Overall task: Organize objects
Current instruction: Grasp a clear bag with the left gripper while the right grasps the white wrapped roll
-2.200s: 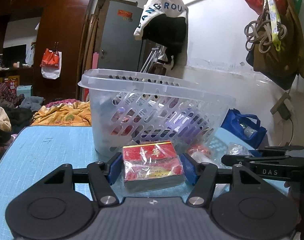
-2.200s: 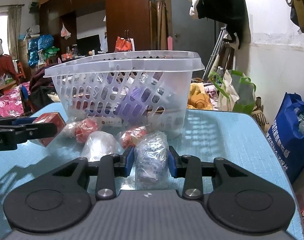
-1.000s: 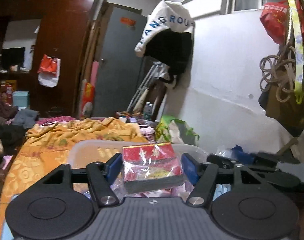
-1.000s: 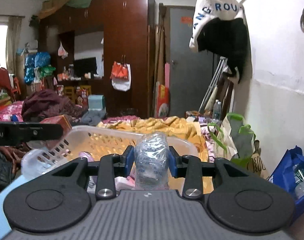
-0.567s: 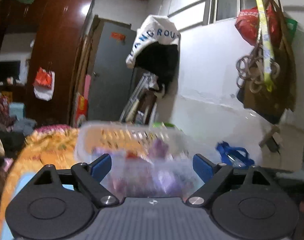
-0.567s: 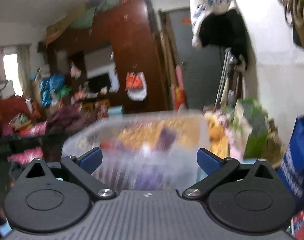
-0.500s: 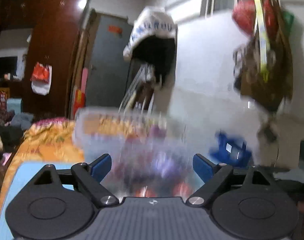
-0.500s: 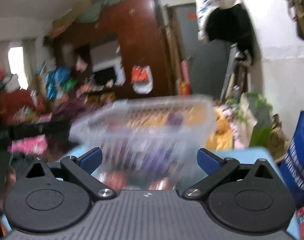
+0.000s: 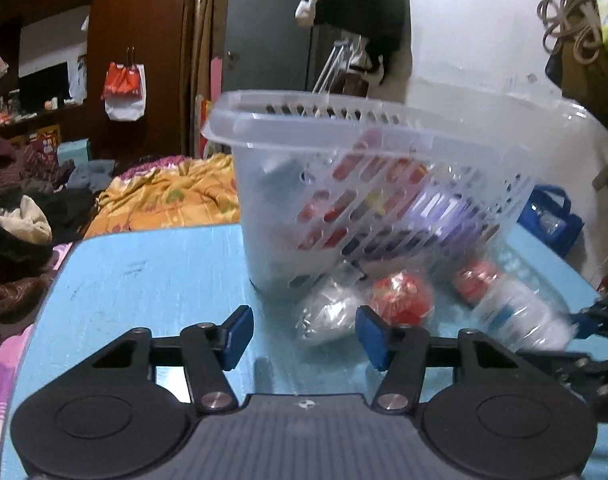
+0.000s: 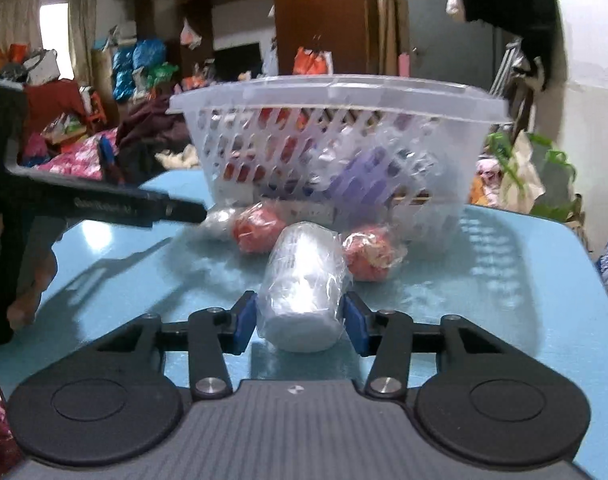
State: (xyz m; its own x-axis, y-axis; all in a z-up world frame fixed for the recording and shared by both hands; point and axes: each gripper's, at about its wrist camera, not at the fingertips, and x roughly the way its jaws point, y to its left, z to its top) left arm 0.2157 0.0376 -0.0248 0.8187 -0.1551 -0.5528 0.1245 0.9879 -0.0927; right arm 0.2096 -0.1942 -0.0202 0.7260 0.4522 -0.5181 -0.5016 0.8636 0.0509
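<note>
Left wrist view: the left tongs (image 9: 304, 332), which carried a red box a second ago, now gape empty over the tabletop (image 9: 143, 272); red shows through the basket (image 9: 384, 200) slots at 12 o'clock, so that drop looks done; a clear wrapped bundle (image 9: 328, 314) and a red wrapped ball (image 9: 402, 300) lie at 1 o'clock

Right wrist view: the right tongs (image 10: 299, 322), also emptied, now bracket a white wrapped roll (image 10: 304, 280), pads just beside it, seemingly not yet clamped; likely the next pick

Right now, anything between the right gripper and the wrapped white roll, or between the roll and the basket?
Nothing blocks the right gripper: the roll already lies between its fingers. Two red wrapped items lie between roll and basket; lifting over them avoids both.
</note>
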